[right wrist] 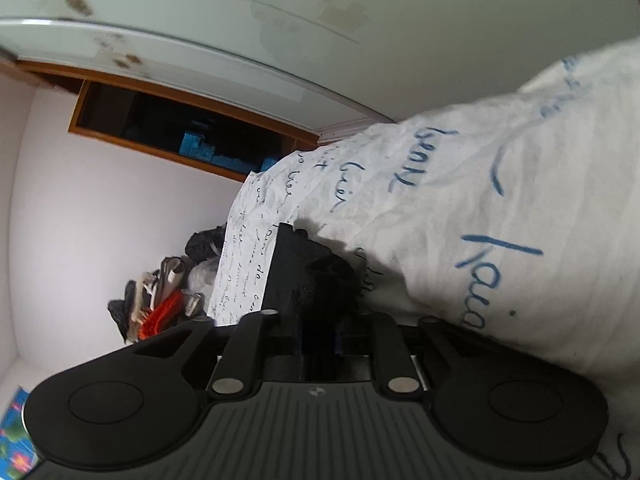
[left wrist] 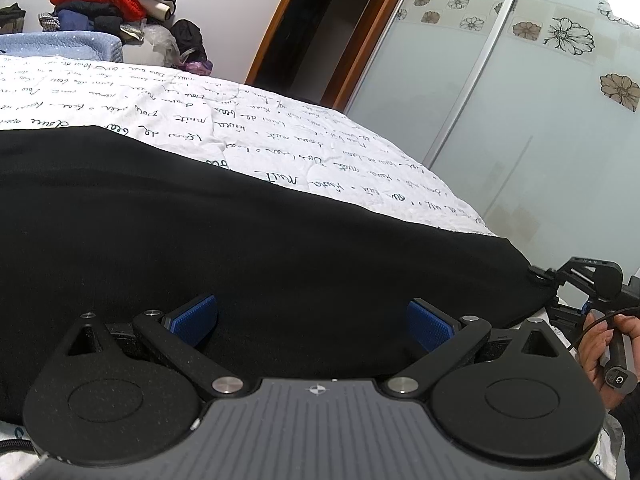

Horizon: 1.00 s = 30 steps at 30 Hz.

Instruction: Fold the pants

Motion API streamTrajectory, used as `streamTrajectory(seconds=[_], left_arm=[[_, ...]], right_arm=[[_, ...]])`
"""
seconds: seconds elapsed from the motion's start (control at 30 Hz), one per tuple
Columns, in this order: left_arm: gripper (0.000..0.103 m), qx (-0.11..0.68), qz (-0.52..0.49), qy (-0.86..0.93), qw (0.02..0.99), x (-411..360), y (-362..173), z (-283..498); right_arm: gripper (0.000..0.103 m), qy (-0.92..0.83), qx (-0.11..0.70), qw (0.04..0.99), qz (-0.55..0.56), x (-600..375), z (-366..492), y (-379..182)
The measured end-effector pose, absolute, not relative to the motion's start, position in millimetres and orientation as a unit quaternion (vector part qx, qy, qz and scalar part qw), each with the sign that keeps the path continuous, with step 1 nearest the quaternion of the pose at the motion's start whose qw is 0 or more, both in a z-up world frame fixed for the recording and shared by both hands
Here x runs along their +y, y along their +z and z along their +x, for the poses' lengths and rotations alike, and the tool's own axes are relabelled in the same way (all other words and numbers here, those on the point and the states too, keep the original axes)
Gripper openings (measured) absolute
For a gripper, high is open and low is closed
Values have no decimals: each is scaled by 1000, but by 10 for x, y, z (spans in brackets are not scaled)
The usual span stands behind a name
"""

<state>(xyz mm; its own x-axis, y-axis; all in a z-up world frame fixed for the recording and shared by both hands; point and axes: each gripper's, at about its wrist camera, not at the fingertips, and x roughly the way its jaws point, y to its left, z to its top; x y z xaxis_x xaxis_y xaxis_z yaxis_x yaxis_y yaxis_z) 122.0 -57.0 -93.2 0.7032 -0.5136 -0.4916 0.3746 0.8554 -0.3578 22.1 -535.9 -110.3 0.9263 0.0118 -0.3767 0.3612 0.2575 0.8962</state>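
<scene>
Pants [left wrist: 260, 248] spread flat on bed [left wrist: 280, 132], reaching its right edge. Left claw [left wrist: 312, 320] wide open, empty, over cloth. Right claw [right wrist: 320, 304] clamped on pants corner [right wrist: 328, 276]; thin pinch could slip, dragging fold askew

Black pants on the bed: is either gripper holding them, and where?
The right gripper pinches the black fabric pants at their far right corner edge. The left gripper is open above the cloth, holding nothing.

Bed [left wrist: 280, 136]: white cover, dark handwriting print all over. Black pants [left wrist: 240, 260] spread flat across it. Blue pillow [left wrist: 60, 44] at far end.
</scene>
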Motion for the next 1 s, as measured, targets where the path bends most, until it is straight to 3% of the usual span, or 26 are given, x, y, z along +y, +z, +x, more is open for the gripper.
streamTrajectory(seconds=[0.1, 0.17, 0.2, 0.27, 0.37, 0.47, 0.53, 0.67, 0.8, 1.0], left_arm=[[102, 299, -119, -243, 915, -562, -934, 1223], [102, 299, -120, -244, 915, -553, -935, 1221], [102, 299, -121, -244, 915, -551, -936, 1220], [102, 298, -122, -244, 915, -550, -937, 1220], [102, 299, -123, -244, 915, -548, -936, 1220], [101, 314, -104, -235, 914, -610, -863, 1232], [101, 352, -96, -245, 898, -716, -701, 1344], [102, 419, -171, -283, 846, -972, -302, 1793], [102, 478, -226, -334, 780, -1515, -186, 2237], [101, 506, -141, -377, 763, -2564, -324, 2425]], right_arm=[[32, -107, 152, 782, 596, -5347, 233, -1077], [32, -109, 153, 784, 592, -5345, 238, -1061], [30, -112, 146, 788, 587, -5333, 227, -1051], [11, -126, 138, 792, 581, -5312, 213, -1071], [9, -134, 126, 785, 592, -5310, 171, -1146], [9, -154, 139, 843, 497, -5135, 216, -899], [8, -162, 151, 902, 371, -4878, 293, -639], [8, -119, 166, 959, 194, -4296, 428, -428], [8, -91, 175, 969, 151, -3974, 470, -510], [8, -87, 172, 972, 135, -3915, 445, -534]])
